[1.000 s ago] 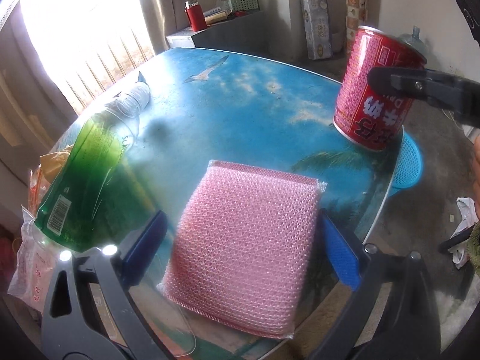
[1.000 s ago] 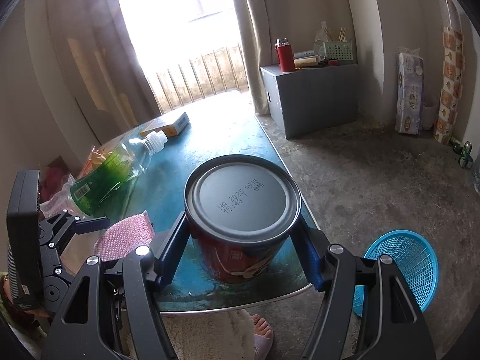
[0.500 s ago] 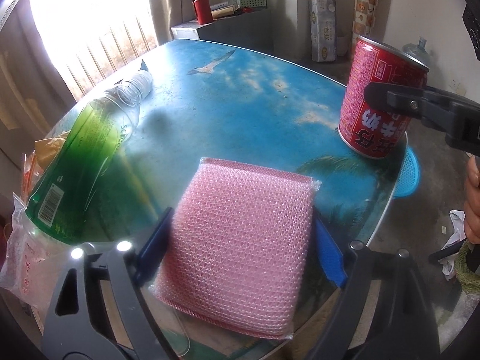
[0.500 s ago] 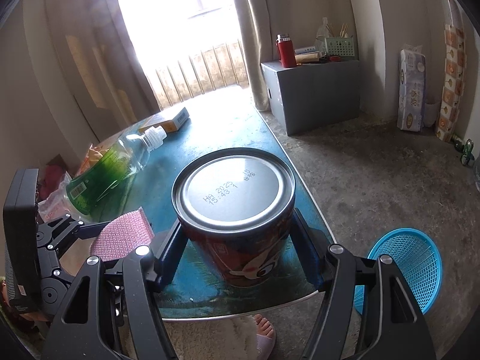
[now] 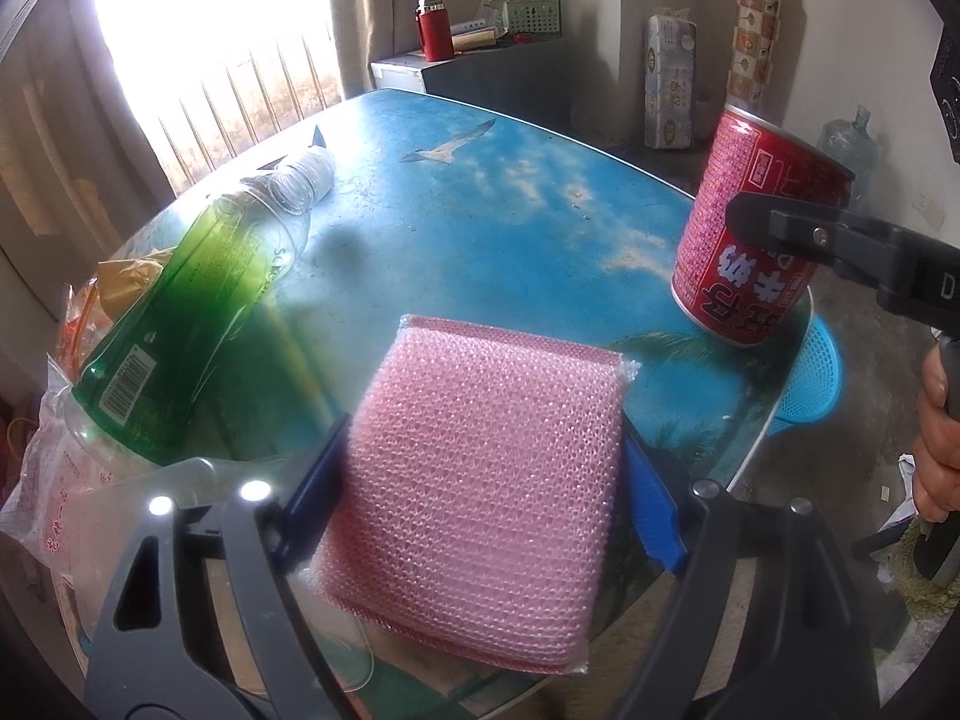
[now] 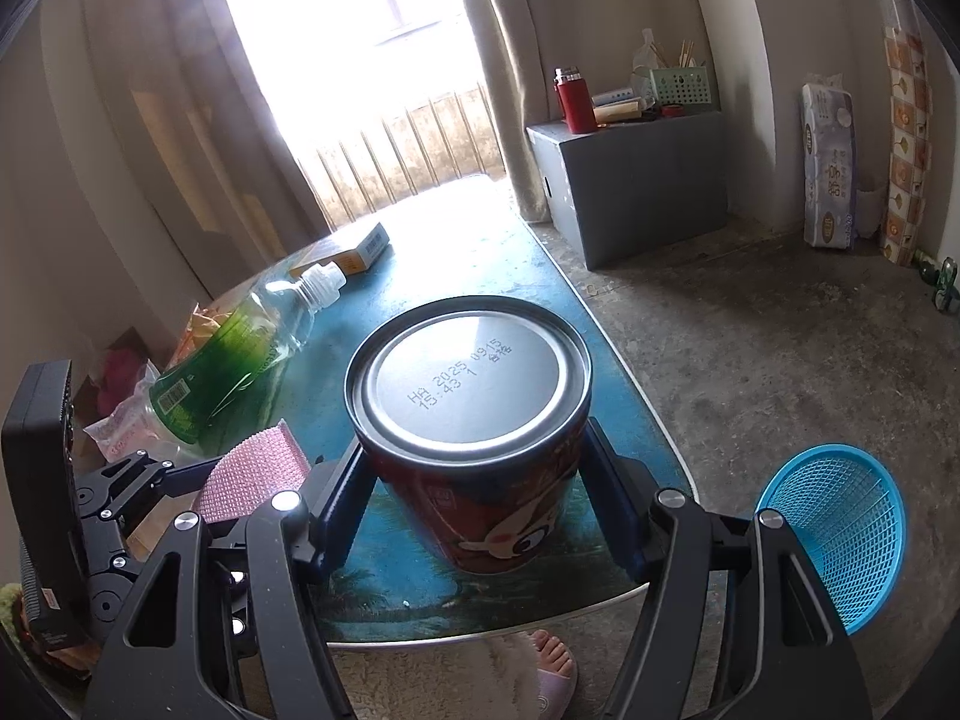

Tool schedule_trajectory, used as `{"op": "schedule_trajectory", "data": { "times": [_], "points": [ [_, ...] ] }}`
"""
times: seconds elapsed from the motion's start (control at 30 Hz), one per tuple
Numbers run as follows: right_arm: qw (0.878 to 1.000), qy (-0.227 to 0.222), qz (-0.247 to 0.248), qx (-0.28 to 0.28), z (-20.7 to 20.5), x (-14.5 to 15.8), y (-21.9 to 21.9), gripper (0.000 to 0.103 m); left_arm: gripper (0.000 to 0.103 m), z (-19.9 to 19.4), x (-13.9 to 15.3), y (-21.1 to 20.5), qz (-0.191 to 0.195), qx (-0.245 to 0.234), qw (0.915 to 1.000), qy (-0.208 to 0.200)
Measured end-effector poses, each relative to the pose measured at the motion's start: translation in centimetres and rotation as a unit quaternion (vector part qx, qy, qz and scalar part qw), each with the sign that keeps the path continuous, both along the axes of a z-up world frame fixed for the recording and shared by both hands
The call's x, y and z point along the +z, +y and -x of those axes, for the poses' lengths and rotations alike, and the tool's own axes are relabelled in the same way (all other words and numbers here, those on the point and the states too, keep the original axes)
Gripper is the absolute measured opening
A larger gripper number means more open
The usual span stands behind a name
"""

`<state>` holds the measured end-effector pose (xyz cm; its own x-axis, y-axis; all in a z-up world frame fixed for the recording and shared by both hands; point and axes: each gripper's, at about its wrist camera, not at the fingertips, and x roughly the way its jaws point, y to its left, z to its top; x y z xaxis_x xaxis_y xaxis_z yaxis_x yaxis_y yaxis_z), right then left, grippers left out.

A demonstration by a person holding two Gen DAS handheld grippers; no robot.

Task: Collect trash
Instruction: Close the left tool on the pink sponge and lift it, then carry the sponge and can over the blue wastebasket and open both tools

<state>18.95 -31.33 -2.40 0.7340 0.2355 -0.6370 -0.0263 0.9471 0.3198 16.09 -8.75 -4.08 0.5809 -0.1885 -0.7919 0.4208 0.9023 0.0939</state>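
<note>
Right now your left fingers (image 5: 336, 480) bracket the pink scouring pad (image 5: 486, 468), one blue pad along each side edge; they have just been closing in, and the near-side pad seems to be touching the mesh, though I cannot tell whether both are pressing yet. Finish that squeeze evenly: the pad is soft and sealed in slippery clear wrap, so I would take hold low on its body rather than on the loose wrap at its corners, and lift only once the mesh visibly gives.

Your right fingers (image 6: 618, 516) are clamped on the red can (image 6: 474, 456), one on each side of the wall below the rim. It looks tilted and raised off the tabletop (image 5: 480, 204) near the right edge. Hold that pressure steady; a smooth round wall will likely swivel if you roll the wrist quickly.

Beyond both hands, the blue basket (image 6: 840, 534) sits on the floor just off that right edge, probably where the trash goes. Carry the can there first, since it is closest. The green bottle (image 5: 198, 312) lies on its side toward the left edge, with crumpled bags (image 5: 66, 480) beside it, so keep your left elbow clear of them.
</note>
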Motion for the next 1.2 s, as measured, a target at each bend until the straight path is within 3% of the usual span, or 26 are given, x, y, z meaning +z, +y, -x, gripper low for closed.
{"op": "schedule_trajectory", "data": {
  "times": [0.2, 0.37, 0.53, 0.67, 0.8, 0.97, 1.2],
  "points": [
    [0.999, -0.008, -0.042, -0.006, 0.8, 1.2, -1.1, 0.065, 0.078, 0.3, 1.8, 0.5, 0.026, 0.003, 0.9996, -0.008],
    [0.995, -0.028, -0.073, -0.062, 4.0, 3.2, -5.5, 0.065, 0.078, 0.2, 4.6, -1.6, 0.074, -0.043, 0.9961, -0.021],
    [0.983, -0.041, -0.054, -0.168, 9.1, 4.7, -11.6, 0.065, 0.078, 0.0, 7.1, -7.6, 0.123, -0.13, 0.9837, -0.021],
    [0.966, -0.019, -0.043, -0.253, 13.1, 3.5, -15.9, 0.065, 0.079, -0.4, 6.7, -15.2, 0.141, -0.196, 0.9699, 0.034],
    [0.945, 0.023, -0.081, -0.316, 15.5, -0.2, -20.2, 0.065, 0.08, -0.7, 3.3, -23.3, 0.138, -0.229, 0.9553, 0.125],
    [0.916, 0.103, -0.15, -0.359, 15.4, -7.8, -24.8, 0.065, 0.08, -1.1, -5.2, -31.5, 0.074, -0.222, 0.9518, 0.198],
    [0.873, 0.192, -0.231, -0.384, 13.4, -19.2, -29.3, 0.065, 0.081, -4.4, -16.7, -37.2, 0.036, -0.185, 0.9411, 0.281]
  ]
}}
